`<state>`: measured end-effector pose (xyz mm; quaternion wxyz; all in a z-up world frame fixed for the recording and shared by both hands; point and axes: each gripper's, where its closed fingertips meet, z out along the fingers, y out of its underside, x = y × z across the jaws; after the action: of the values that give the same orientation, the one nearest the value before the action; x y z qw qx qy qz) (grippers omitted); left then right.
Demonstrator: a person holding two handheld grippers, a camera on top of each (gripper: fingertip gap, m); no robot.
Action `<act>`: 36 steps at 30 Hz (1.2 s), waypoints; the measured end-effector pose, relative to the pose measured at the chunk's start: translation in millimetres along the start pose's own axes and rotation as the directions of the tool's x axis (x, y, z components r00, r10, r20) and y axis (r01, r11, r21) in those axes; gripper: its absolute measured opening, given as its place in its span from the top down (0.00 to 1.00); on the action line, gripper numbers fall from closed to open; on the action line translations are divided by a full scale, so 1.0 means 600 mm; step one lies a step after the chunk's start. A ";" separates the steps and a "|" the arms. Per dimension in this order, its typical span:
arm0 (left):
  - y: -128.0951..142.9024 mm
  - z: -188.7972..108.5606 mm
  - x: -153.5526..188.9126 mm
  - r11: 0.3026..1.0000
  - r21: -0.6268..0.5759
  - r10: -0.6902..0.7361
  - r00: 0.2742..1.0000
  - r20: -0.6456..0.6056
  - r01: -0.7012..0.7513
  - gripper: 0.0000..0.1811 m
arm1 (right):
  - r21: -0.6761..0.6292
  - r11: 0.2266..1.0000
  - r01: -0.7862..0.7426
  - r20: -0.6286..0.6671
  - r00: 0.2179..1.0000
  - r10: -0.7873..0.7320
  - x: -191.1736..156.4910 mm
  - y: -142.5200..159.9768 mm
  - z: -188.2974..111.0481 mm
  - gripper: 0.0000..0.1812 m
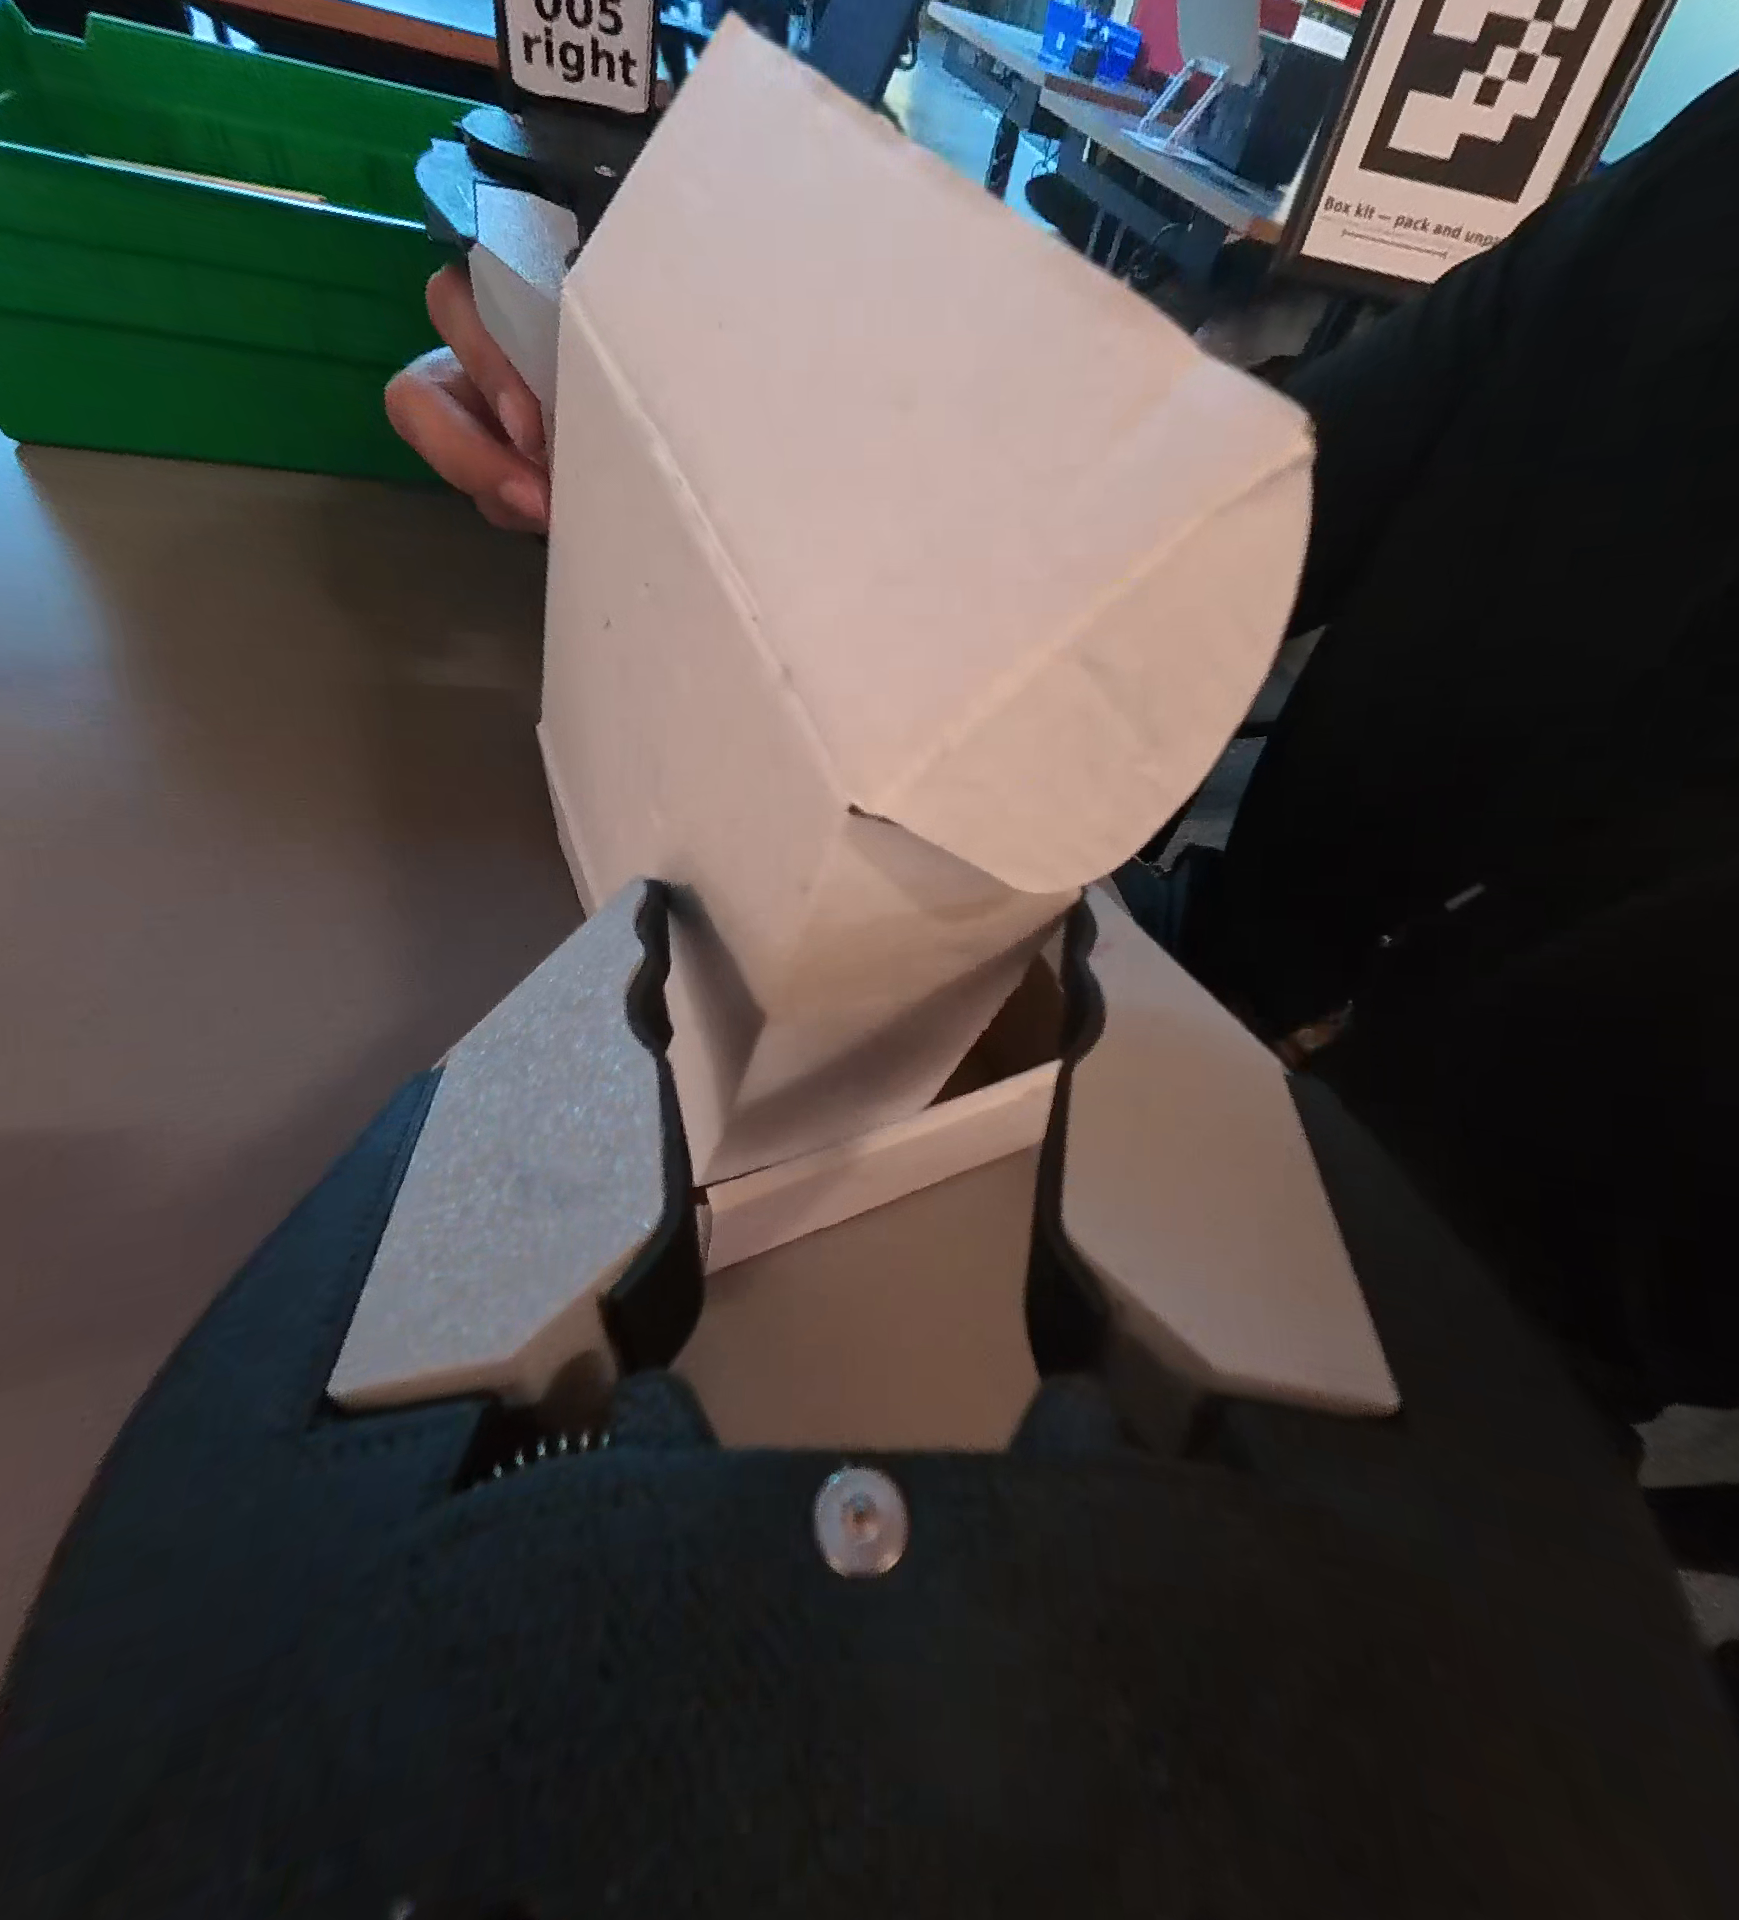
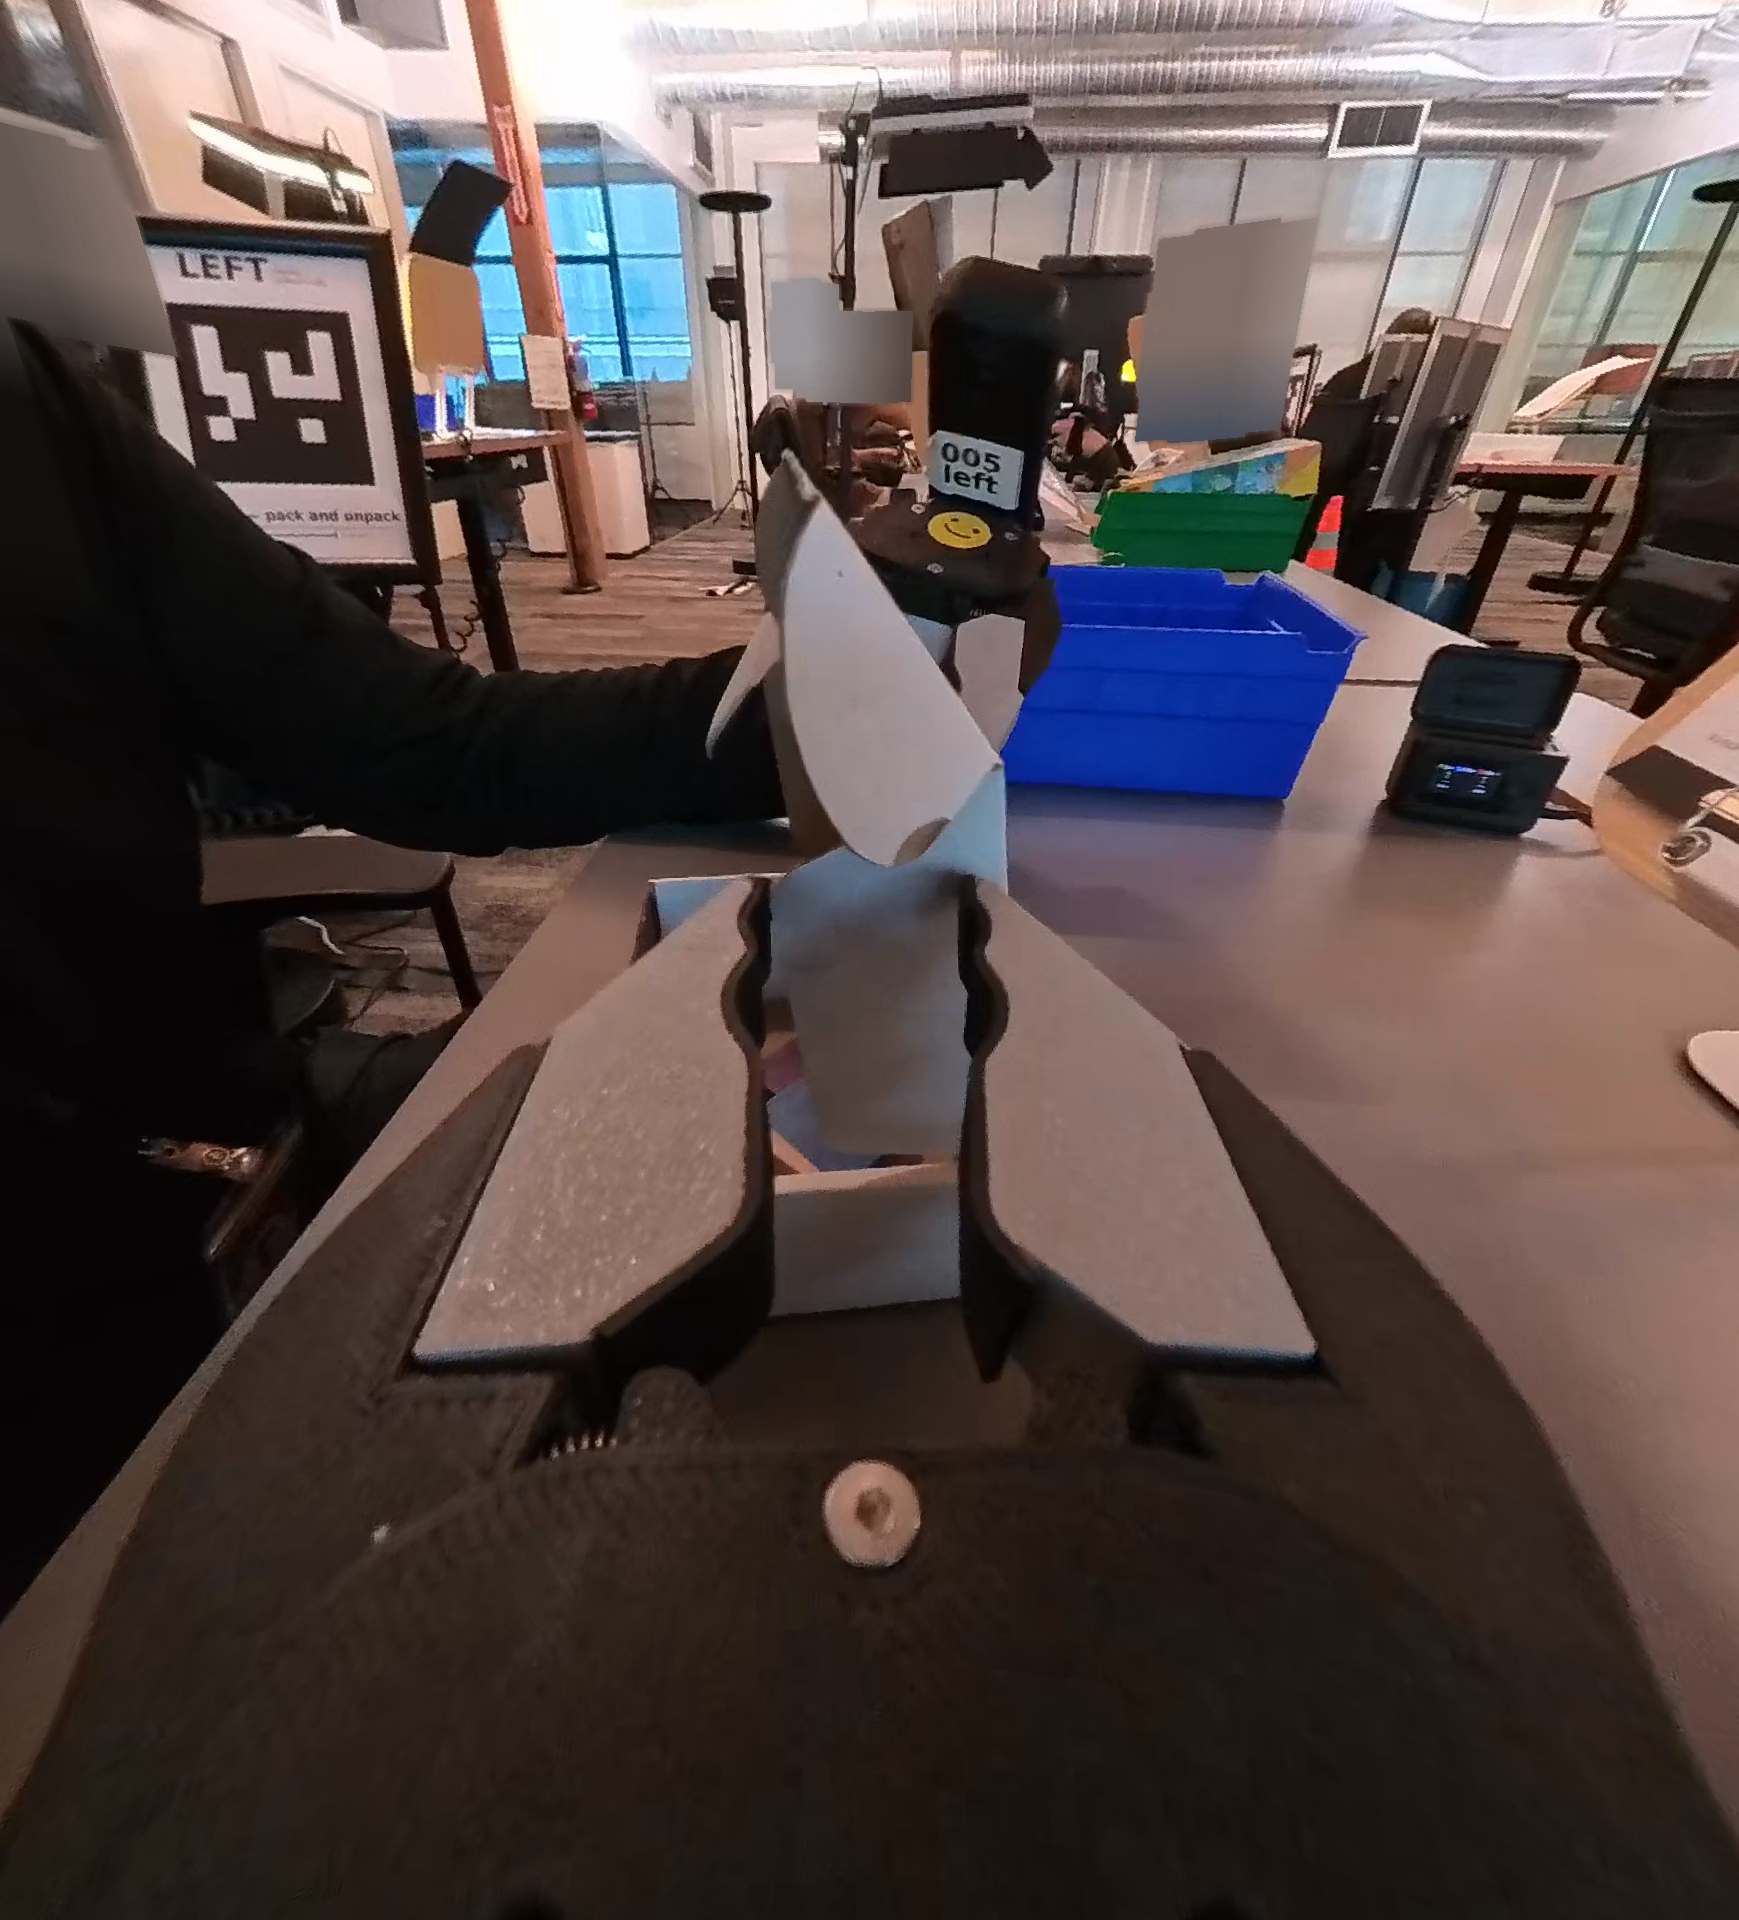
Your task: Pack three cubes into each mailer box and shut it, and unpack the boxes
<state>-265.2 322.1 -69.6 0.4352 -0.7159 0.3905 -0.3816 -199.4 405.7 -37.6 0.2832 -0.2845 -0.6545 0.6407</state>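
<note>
A white mailer box (image 1: pixel 875 1153) sits on the grey table with its lid (image 1: pixel 844 499) raised and tilted. My left gripper (image 1: pixel 865 935) is open, with its jaws on either side of a folded side flap at the box's near end. In the right wrist view my right gripper (image 2: pixel 865 935) is open over the other end of the box (image 2: pixel 865 1236), with a white flap (image 2: pixel 875 1018) standing between its jaws. The lid (image 2: pixel 865 707) rises behind it, and the left gripper (image 2: pixel 990 623) shows beyond. Bits of colour (image 2: pixel 787 1101) show inside the box. I cannot tell what they are.
A green bin (image 1: pixel 169 291) stands at the back left. A blue bin (image 2: pixel 1177 686), another green bin (image 2: pixel 1197 530) and a small black device (image 2: pixel 1478 748) are on the table. The person's black sleeve (image 2: pixel 377 727) reaches across on the left. Sign boards stand at the edges. About 12 cm separates my left fingertips from my right.
</note>
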 end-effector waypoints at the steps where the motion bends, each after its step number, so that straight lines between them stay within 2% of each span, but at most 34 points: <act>1: 0.001 0.000 0.000 1.000 -0.004 0.004 1.000 0.004 -0.004 0.59 | -0.003 1.000 0.009 -0.012 1.000 -0.009 0.002 0.000 0.002 0.81; 6: 0.002 -0.007 -0.003 1.000 -0.017 0.006 1.000 0.027 -0.005 0.59 | -0.024 0.994 0.110 -0.080 0.991 -0.111 0.007 0.003 0.015 0.81; 11: 0.012 -0.004 0.003 0.999 -0.049 0.019 1.000 0.020 -0.018 0.58 | -0.052 0.995 0.087 -0.011 0.996 -0.088 -0.013 0.012 0.012 0.82; 15: 0.027 -0.006 0.007 0.995 -0.098 -0.012 1.000 0.014 0.014 0.55 | -0.137 0.988 0.070 -0.007 0.997 -0.072 -0.012 0.038 0.021 0.81; 22: 0.033 -0.009 0.011 0.994 -0.105 0.004 1.000 0.016 -0.002 0.54 | -0.213 0.974 0.073 0.022 0.997 -0.070 -0.020 0.063 0.026 0.83; 26: 0.021 -0.022 0.028 0.997 -0.070 -0.033 0.999 -0.043 0.030 0.55 | -0.244 0.966 0.081 0.036 0.997 -0.075 -0.025 0.066 0.019 0.81; 28: 0.005 -0.034 0.030 1.000 -0.006 -0.031 0.998 -0.049 0.031 0.57 | -0.209 0.975 0.079 0.033 0.997 -0.074 -0.025 0.051 0.015 0.81; 31: 0.001 -0.046 0.036 0.999 0.018 -0.036 0.997 -0.070 0.037 0.58 | -0.111 0.991 0.070 0.030 0.997 -0.067 -0.026 0.016 0.007 0.81; 34: -0.026 -0.063 0.043 0.994 0.111 -0.009 0.997 -0.080 0.017 0.61 | 0.042 0.997 0.068 0.007 0.998 -0.068 -0.021 -0.034 -0.007 0.84; 36: -0.051 -0.081 0.052 0.980 0.200 0.011 0.994 -0.106 0.011 0.69 | 0.164 0.984 0.071 -0.056 0.996 -0.062 -0.005 -0.072 -0.018 0.89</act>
<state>-288.5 288.1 -18.9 0.4837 -0.6469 0.3728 -0.4567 -189.8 410.4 5.7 0.3438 -0.2542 -0.6007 0.6755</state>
